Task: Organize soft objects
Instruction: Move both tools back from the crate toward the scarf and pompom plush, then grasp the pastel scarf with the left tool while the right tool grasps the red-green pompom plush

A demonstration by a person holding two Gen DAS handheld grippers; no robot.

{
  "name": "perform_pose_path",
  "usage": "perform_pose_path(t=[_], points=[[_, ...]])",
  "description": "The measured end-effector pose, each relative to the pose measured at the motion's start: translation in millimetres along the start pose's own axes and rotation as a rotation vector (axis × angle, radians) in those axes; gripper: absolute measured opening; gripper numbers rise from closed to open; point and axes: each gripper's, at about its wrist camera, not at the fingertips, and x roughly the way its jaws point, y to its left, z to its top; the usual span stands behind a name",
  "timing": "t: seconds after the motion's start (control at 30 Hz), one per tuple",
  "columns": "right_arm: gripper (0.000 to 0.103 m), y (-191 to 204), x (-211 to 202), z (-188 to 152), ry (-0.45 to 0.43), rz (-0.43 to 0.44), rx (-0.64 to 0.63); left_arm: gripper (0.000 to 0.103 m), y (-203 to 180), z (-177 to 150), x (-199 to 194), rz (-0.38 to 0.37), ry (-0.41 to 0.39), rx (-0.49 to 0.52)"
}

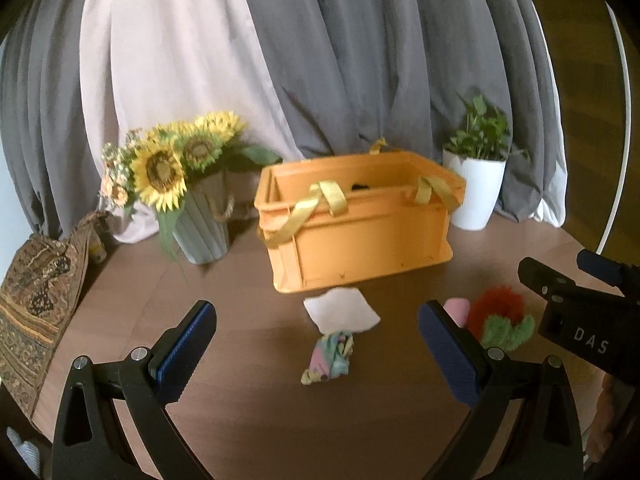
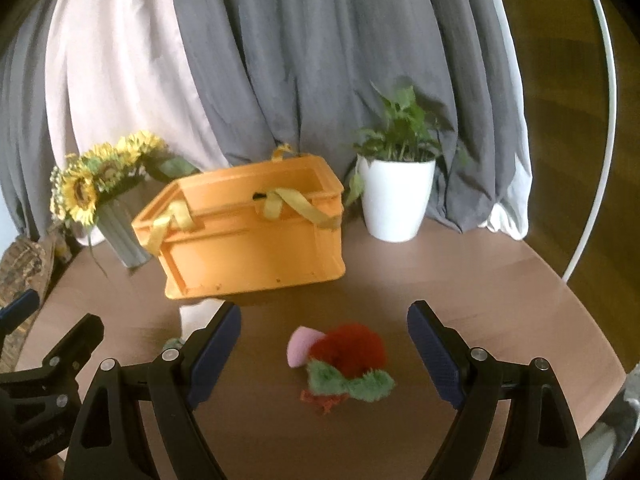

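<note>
Black grippers, silver screws, ribbed blue fingers [image 1: 182,346], white "DAS" lettering.

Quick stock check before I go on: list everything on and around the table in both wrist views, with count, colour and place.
crate: one, orange, yellow straps, table centre
white cloth: one, before the crate
pastel cloth: one, crumpled, nearer than the white cloth
plush toy: one, red and green, right of the cloths
pink piece: one, touching the toy's left
sunflowers: one bunch, grey vase, left of the crate
potted plant: one, white pot, right of the crate
curtains: grey and pale, behind
patterned bag: one, brown, far left
left gripper: open, empty
right gripper: open, empty
</note>
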Motion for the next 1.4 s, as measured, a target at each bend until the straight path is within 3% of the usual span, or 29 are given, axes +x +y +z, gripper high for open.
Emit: perform_pose_path(t=[0.63,1.4], points=[[0.086,-16.1,58.4,-38.5,0.149,-0.02,0.01,0.102,-14.2,-37.5,64.4,-0.001,0.157,0.006],[0.084,-16.9,126.5,-58.6,0.275,-0.028,0.022,0.074,-10.9,-53.1,143.0,-0.052,0.347,-0.072]])
